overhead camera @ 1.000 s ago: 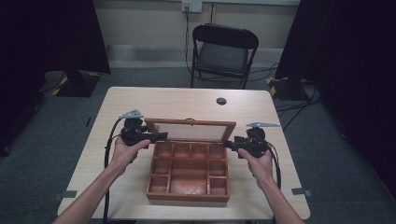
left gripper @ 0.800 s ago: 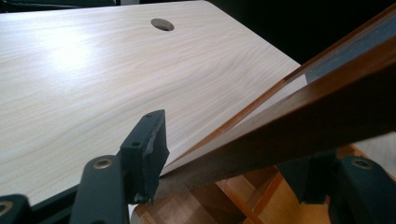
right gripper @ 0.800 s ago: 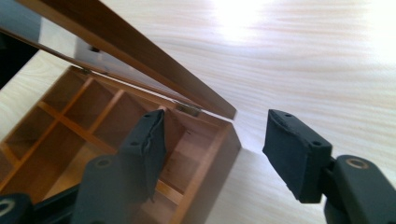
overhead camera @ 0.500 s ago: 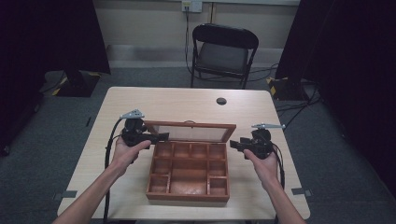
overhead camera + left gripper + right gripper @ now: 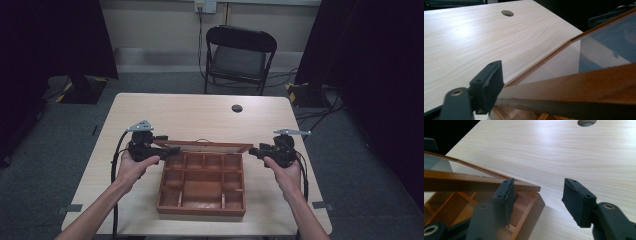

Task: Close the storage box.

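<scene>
Wood made up the whole of the compartmented box (image 5: 202, 184), which sat on the pale table (image 5: 190, 115) near the person's edge, midway between the two hands. Its glass-paned lid (image 5: 205, 146) stood swung up on the far side, leaning back over the rear wall.

The left gripper (image 5: 167, 150) lay at the lid's left end, held in the left hand (image 5: 136, 165). In the left gripper view one black jaw pad (image 5: 487, 86) stood just beside the lid's wooden frame (image 5: 584, 87), at the corner where the pane (image 5: 579, 60) met the wood. The other jaw was hidden from that camera. These jaws had just been opening, with the lid's edge between them; whether the pad pressed on the frame could not be told.

The right gripper (image 5: 256, 151), in the right hand (image 5: 284, 172), sat just off the lid's right end. In the right gripper view its jaws stood well apart: the left pad (image 5: 505, 197) lay against the outer corner of the lid frame (image 5: 481, 183) and the box's corner below it, while the right pad (image 5: 577, 203) hung over bare table, so nothing was clamped.

Farther off, a round cable hole (image 5: 237, 108) marked the tabletop, and a black folding chair (image 5: 240, 55) stood on the grey floor beyond the table.
</scene>
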`<state>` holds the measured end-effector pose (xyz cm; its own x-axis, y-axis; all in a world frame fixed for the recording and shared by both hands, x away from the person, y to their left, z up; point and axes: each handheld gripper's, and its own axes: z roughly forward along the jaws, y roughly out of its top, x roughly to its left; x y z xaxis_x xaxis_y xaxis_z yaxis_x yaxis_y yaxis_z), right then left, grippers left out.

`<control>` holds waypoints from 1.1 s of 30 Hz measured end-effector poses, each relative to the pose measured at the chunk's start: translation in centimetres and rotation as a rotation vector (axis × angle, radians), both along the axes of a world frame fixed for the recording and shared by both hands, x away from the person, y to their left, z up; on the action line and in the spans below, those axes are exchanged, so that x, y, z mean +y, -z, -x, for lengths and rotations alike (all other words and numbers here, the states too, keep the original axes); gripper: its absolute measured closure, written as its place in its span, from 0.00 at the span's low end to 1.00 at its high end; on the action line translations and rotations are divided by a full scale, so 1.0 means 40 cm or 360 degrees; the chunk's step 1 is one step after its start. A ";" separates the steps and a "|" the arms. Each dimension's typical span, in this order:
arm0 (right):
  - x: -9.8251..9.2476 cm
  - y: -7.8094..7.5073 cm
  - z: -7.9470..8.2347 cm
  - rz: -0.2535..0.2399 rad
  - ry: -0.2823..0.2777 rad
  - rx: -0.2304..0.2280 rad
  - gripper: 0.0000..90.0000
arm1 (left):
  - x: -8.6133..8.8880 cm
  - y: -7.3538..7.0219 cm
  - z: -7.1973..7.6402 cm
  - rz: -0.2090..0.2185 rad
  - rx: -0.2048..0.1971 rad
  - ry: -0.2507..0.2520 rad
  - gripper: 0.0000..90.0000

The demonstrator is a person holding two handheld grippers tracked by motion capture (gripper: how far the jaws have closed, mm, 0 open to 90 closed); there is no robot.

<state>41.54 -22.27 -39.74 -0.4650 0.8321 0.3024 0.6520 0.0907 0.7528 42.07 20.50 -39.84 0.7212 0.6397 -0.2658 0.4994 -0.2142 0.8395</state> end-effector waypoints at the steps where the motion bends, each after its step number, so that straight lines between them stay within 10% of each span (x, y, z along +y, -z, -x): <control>1: 0.001 -0.004 0.000 -0.0007 -0.0008 0.0002 0.48 | -0.001 0.003 0.003 -0.0005 0.0011 -0.0001 0.18; 19: 0.088 -0.145 -0.001 -0.0142 -0.0307 -0.0162 0.44 | 0.005 0.017 0.048 -0.0048 -0.0018 0.0018 0.18; 33: 0.230 -0.206 0.048 -0.0122 -0.0729 -0.0120 0.72 | 0.015 0.022 0.063 -0.0062 -0.0026 0.0012 0.18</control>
<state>39.62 -13.08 -31.50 -0.8022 0.5126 0.3062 0.5008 0.2984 0.8125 39.57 21.12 -40.71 0.7301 0.6439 -0.2291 0.4842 -0.2508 0.8382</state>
